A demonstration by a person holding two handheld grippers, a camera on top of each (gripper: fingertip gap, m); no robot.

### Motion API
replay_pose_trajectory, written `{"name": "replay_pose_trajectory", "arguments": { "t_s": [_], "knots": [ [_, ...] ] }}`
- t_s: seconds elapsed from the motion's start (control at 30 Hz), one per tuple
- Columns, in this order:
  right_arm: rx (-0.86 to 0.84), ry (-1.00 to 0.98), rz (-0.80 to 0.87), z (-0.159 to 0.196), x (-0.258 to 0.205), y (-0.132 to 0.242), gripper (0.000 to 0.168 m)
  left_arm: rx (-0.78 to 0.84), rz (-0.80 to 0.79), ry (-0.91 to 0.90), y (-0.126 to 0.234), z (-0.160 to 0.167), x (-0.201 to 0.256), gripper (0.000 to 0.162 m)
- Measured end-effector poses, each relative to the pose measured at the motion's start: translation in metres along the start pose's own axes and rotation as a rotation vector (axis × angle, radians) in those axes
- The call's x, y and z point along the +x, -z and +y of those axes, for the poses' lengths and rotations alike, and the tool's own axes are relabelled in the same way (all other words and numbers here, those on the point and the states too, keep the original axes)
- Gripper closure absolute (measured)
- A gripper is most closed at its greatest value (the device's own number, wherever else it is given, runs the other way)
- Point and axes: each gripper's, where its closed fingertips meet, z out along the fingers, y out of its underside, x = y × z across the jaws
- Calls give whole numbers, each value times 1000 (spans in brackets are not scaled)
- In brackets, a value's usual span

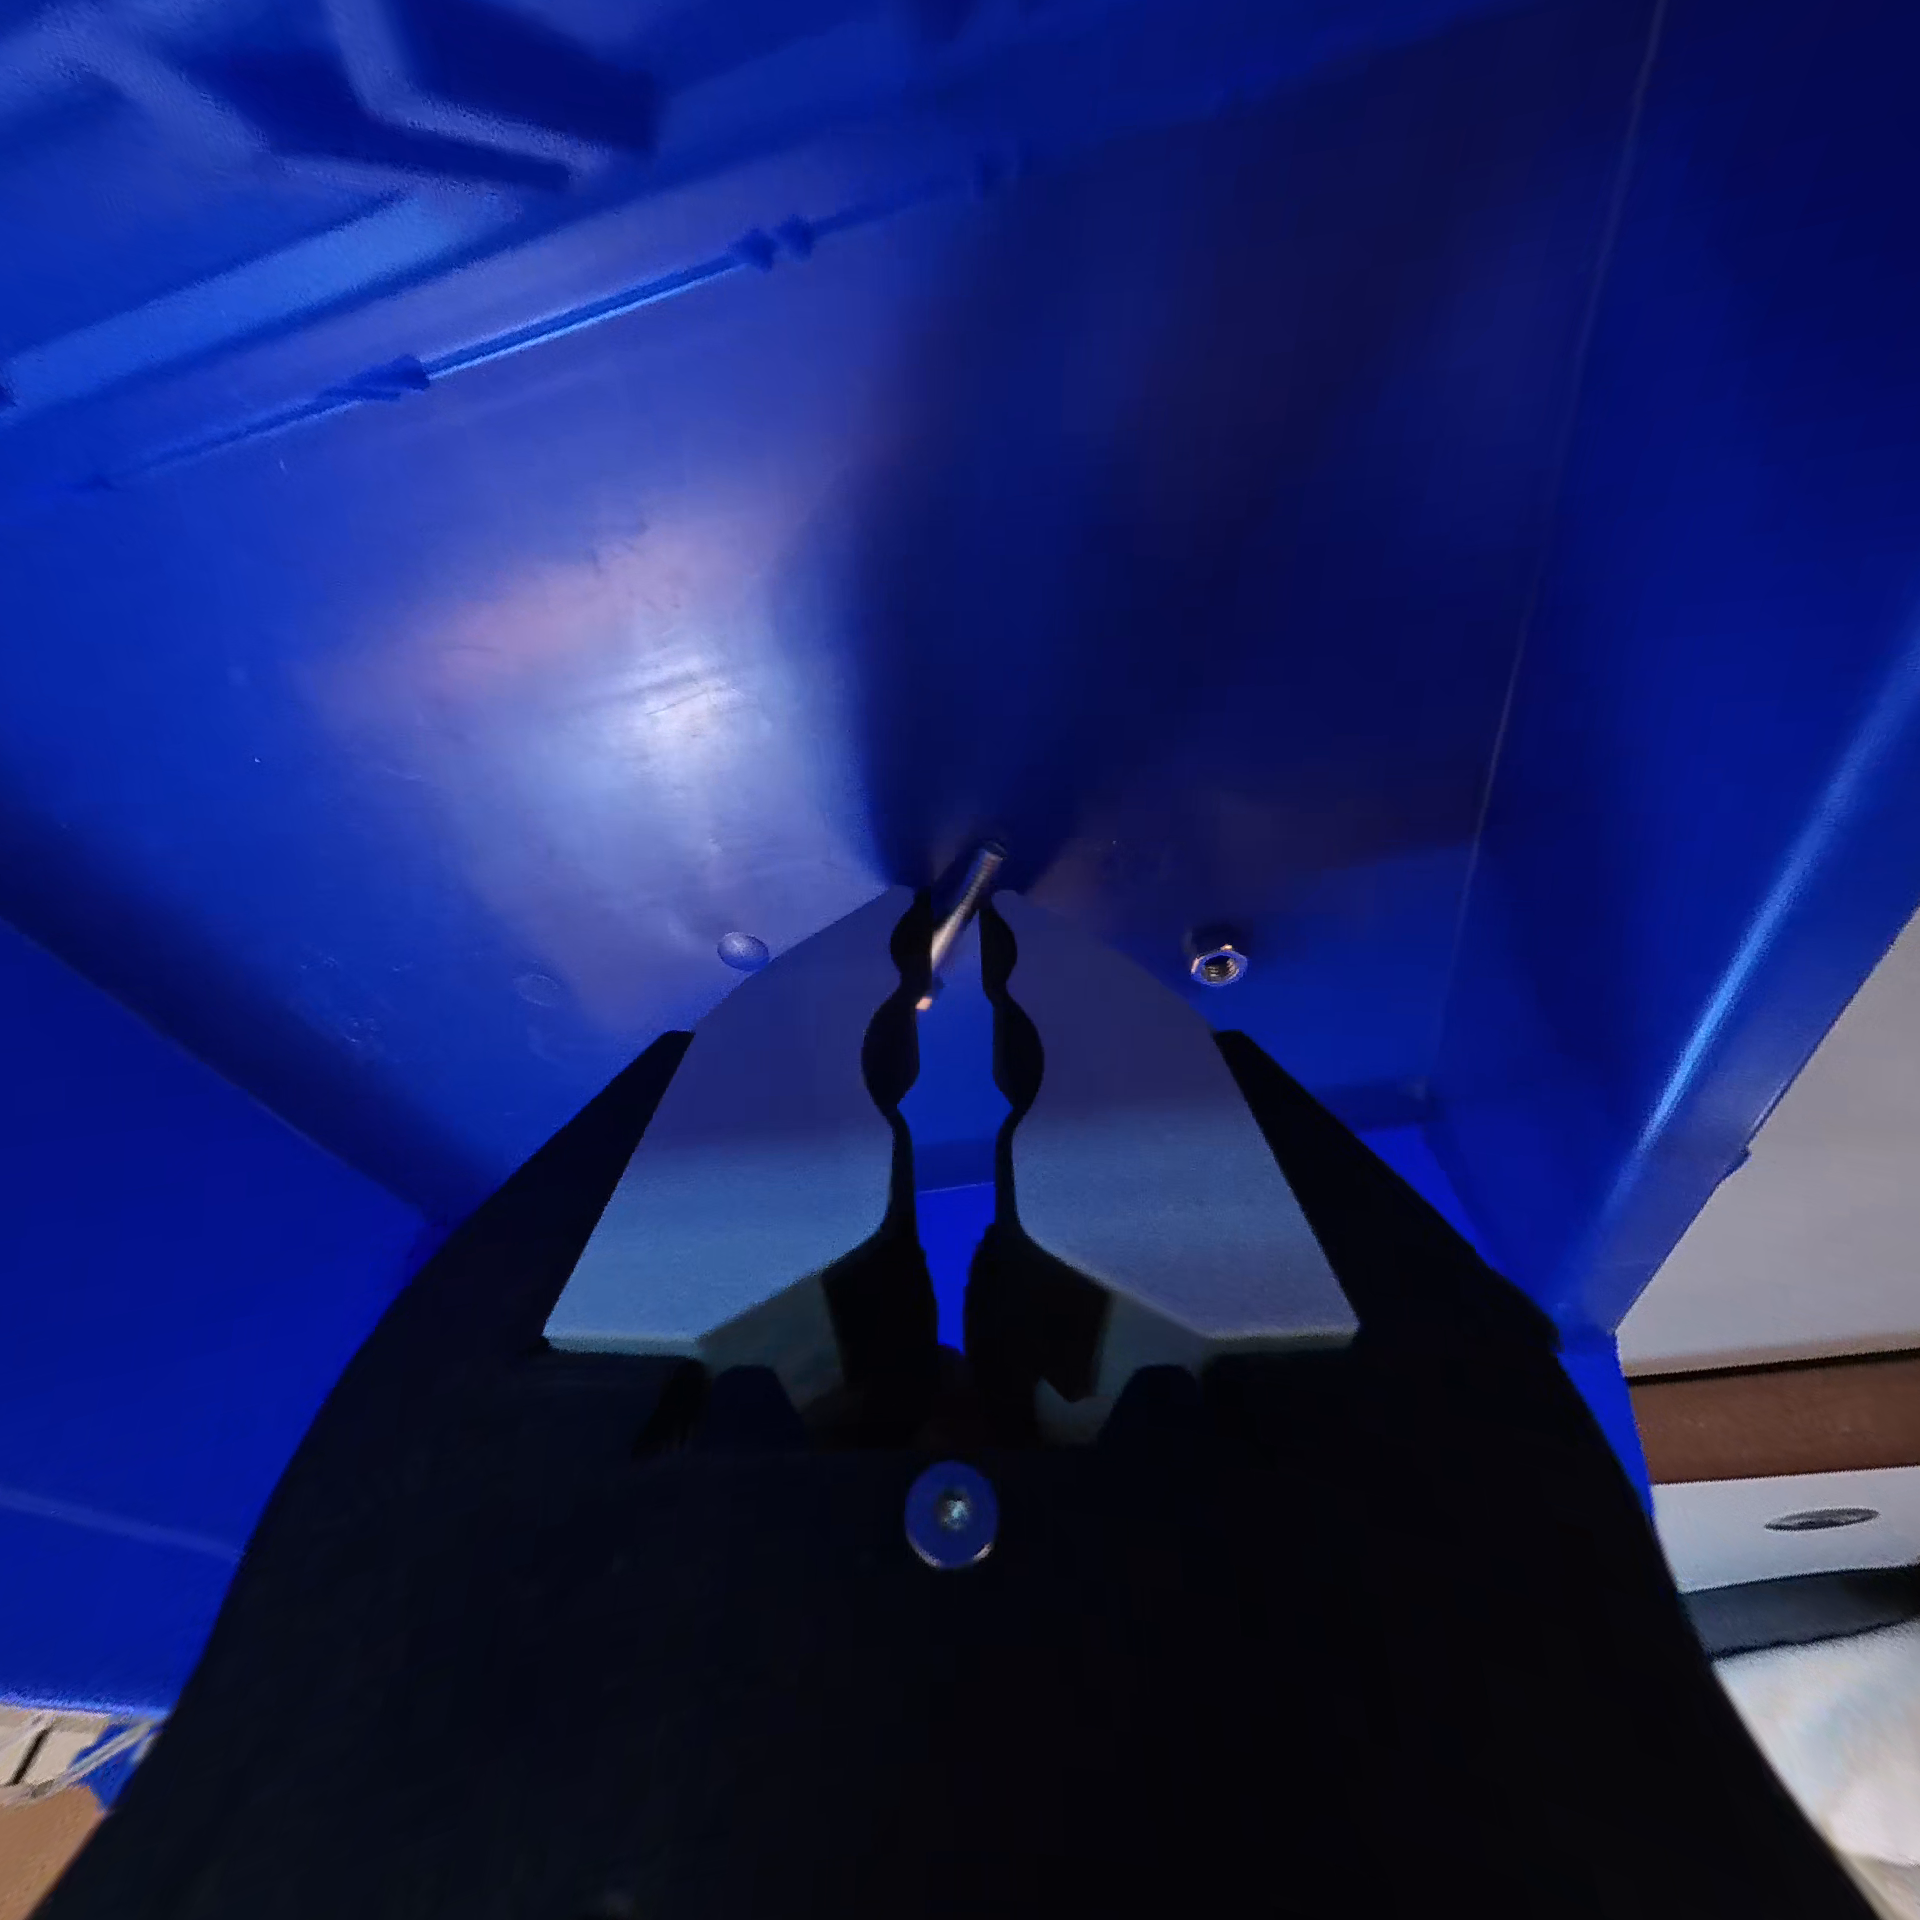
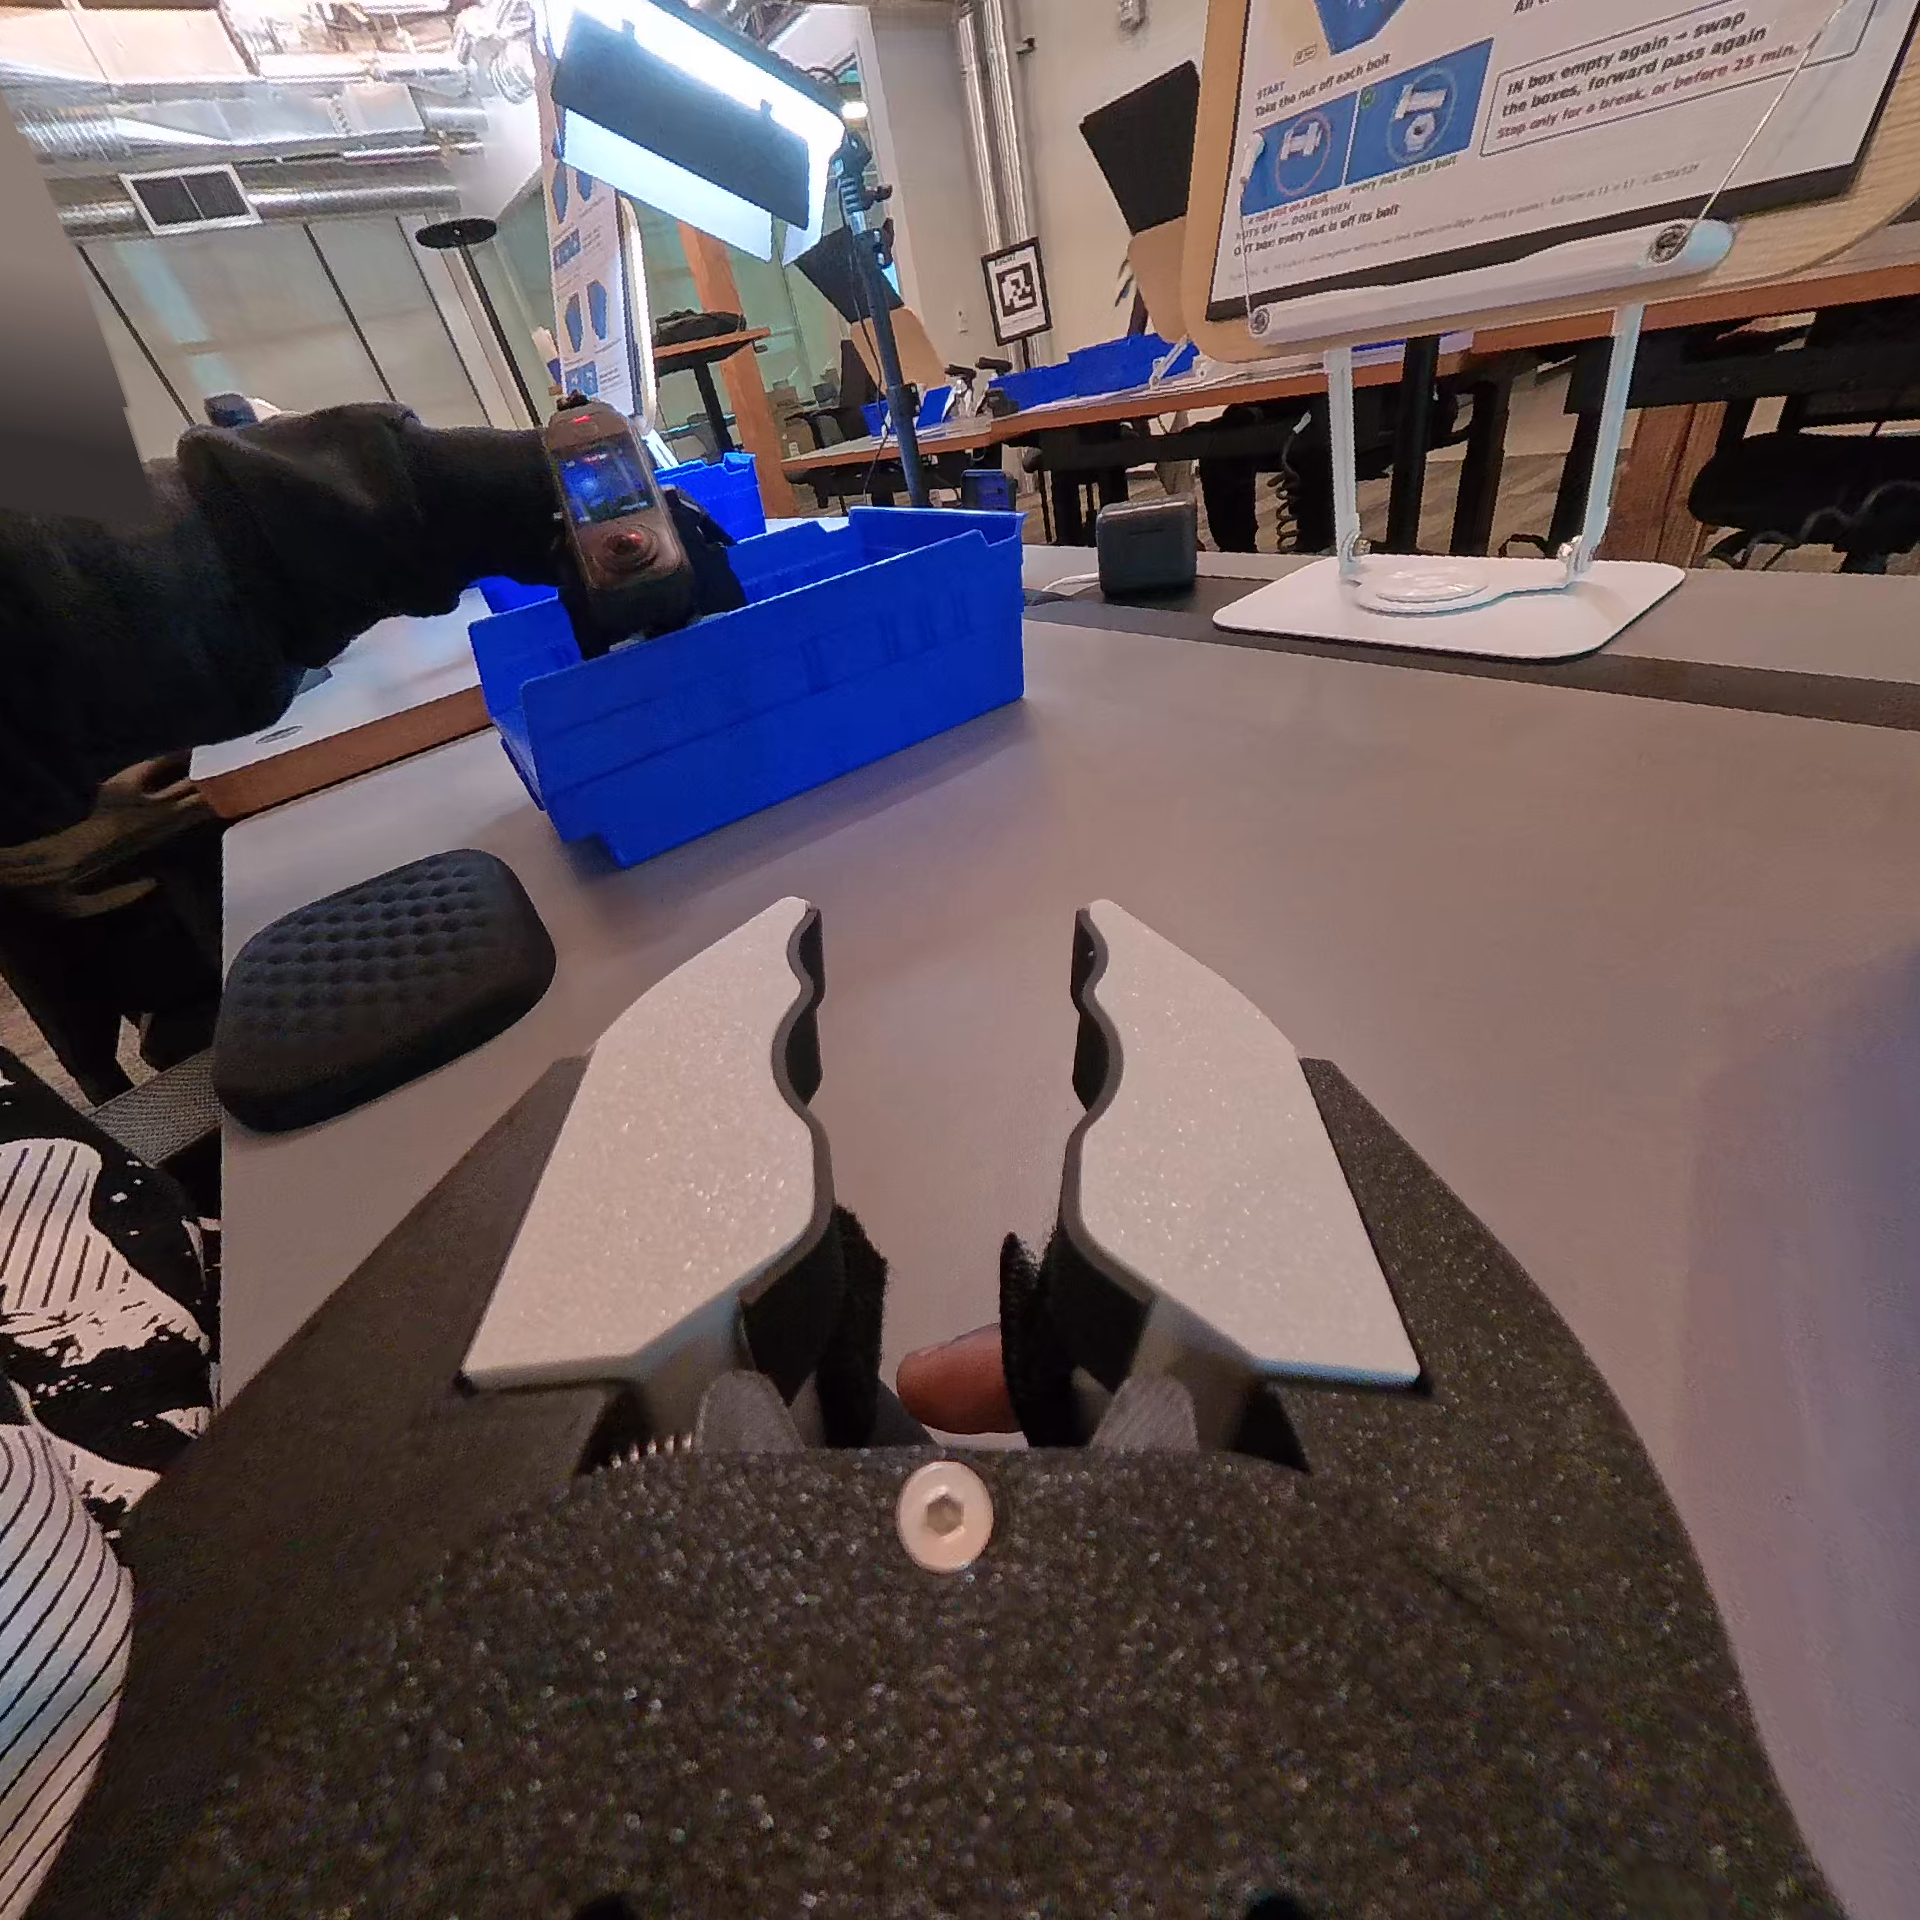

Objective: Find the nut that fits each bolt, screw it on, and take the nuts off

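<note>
While reaching down inside the blue bin (image 1: 623,675), the left gripper (image 1: 951,925) is clamped on a slim bolt (image 1: 964,902) at the bin floor. A loose nut (image 1: 1214,966) lies on that floor, just right of the bolt. Outside the bin, the right gripper (image 2: 945,935) hangs spread and empty above the grey table (image 2: 1455,883).

One bolt (image 1: 961,914) and one loose nut (image 1: 1214,966) show at the centre of the left wrist view, inside one blue bin (image 1: 520,675). In the right wrist view, two grippers: one (image 2: 943,925) at lower centre, another (image 2: 623,561) at upper left. One black pad (image 2: 379,982) lies at left.
</note>
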Motion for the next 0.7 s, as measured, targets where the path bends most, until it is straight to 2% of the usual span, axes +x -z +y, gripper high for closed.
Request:
{"name": "replay_pose_trajectory", "arguments": {
  "t_s": [0.2, 0.3, 0.4, 0.57, 0.7],
  "knots": [
    [-1, 0, 0, 0, 0, 0, 122, 136, 33, 190, 4, -4, 6, 156],
    [-2, -2, 0, 0, 0, 0, 122, 283, -39, 333, 18, -6, -1, 156],
    [-5, -3, 0, 1, 0, 0, 122, 411, -178, 460, 39, 1, -11, 156],
    [-12, 1, 2, 2, 0, -1, 123, 742, -442, 654, 98, -4, -22, 156],
    [-18, 2, 4, 2, 0, -1, 123, 1146, -591, 724, 171, -35, -11, 156]
  ]
}}
